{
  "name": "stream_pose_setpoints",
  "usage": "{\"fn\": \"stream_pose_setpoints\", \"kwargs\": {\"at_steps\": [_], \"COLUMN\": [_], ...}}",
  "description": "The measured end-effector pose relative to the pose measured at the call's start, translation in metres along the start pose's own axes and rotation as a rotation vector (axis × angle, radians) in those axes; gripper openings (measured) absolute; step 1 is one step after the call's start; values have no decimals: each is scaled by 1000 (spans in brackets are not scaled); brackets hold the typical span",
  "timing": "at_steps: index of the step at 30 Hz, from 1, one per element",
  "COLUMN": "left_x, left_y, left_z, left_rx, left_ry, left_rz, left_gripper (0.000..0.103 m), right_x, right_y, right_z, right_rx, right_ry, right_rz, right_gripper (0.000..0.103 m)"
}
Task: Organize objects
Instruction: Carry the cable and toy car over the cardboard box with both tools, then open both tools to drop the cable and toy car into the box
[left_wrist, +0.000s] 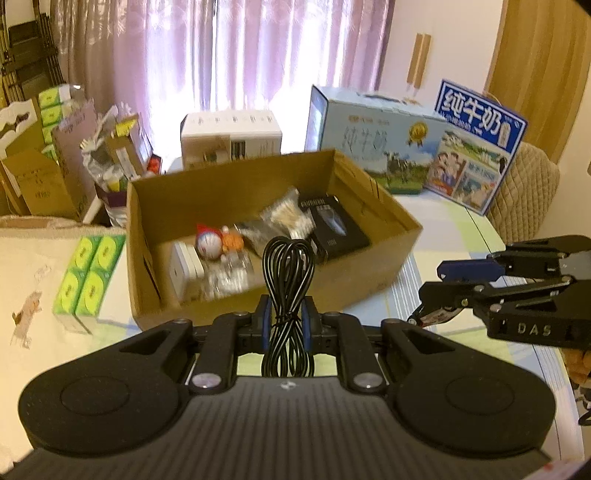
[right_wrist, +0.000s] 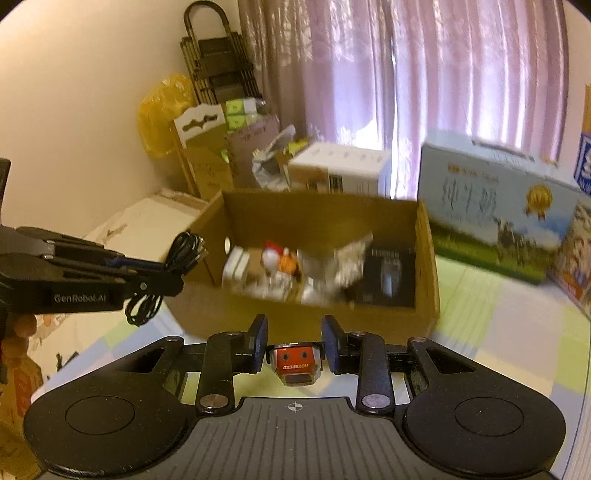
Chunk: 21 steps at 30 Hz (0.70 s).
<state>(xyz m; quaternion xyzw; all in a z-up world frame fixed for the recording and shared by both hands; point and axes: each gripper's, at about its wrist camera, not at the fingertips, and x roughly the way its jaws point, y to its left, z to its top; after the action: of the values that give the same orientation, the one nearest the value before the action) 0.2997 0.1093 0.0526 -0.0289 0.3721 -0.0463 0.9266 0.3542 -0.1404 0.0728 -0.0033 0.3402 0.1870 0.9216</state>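
The left gripper (left_wrist: 287, 317) has its fingers closed on a coiled black cable (left_wrist: 288, 280), pinched at the tied middle so that one loop stands above the blue pads and the other hangs below. It is held above the near wall of an open cardboard box (left_wrist: 384, 221) that sits on the surface (left_wrist: 461, 236). Inside the box lie a flat black package (left_wrist: 334, 229) at the right, a crinkled clear bag (left_wrist: 288, 214) beside it, a small round figure with a red cap (left_wrist: 208, 243), an orange toy (left_wrist: 233, 240) touching it, and a white block (left_wrist: 184, 267) at the left. The right gripper (right_wrist: 294, 345) has its fingers slightly apart around a small red-and-silver item (right_wrist: 294, 363) printed with "HOTSPEED"; whether the pads press on it I cannot tell. It hovers near the box's near side. Left of the box stands a pack of green cartons (left_wrist: 86, 278); far right of it stand two milk cartons (left_wrist: 384, 147), and behind it a white box (left_wrist: 231, 134) before pink curtains (left_wrist: 258, 55).
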Motion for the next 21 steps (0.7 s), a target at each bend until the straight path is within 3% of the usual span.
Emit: {"fn": "stream_pose_setpoints", "kwargs": {"at_steps": [11,21], "left_x": [24,73], "left_y": [25,48], "left_z": [51,77], "left_rx": [-8,-49], "left_ry": [-50,4], "left_rz": [18,29], "left_gripper": [13,13], "right_x": [46,102], "right_y": [-10,-24], "right_z": [55,69], "right_rx": [-10,15], "right_ry": [-23,33], "right_rz": [-18,-44], "right_gripper": [29,29]}}
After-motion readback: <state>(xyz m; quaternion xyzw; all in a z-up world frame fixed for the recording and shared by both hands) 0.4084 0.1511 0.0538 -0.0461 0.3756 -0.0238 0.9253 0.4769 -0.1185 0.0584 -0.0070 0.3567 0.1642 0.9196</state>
